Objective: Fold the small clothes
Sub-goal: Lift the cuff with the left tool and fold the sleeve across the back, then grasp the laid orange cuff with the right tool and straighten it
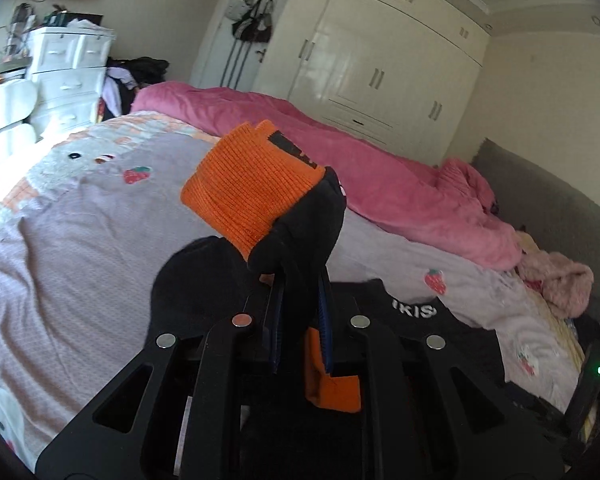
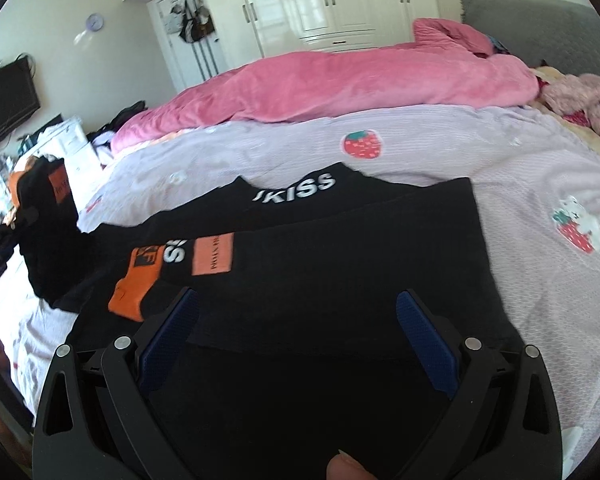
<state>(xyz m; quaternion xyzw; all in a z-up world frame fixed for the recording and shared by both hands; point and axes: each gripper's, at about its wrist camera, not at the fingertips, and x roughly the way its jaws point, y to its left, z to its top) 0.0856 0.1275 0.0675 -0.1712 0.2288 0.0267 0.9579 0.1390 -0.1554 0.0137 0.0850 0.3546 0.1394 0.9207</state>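
Observation:
A small black garment (image 2: 340,256) with white "KISS" lettering and orange patches lies spread on the bed sheet (image 2: 420,152). My left gripper (image 1: 300,300) is shut on one black sleeve with an orange ribbed cuff (image 1: 248,188) and holds it up above the bed. That lifted sleeve also shows at the far left of the right wrist view (image 2: 44,200). The other orange cuff (image 2: 134,292) lies flat on the garment. My right gripper (image 2: 296,320) is open and empty just above the garment's near part, its blue pads (image 2: 424,336) wide apart.
A pink blanket (image 1: 380,184) runs along the far side of the bed. A pink fluffy item (image 1: 560,280) lies by the grey headboard (image 1: 560,208). White drawers (image 1: 68,76) stand at the left, white wardrobes (image 1: 380,68) behind.

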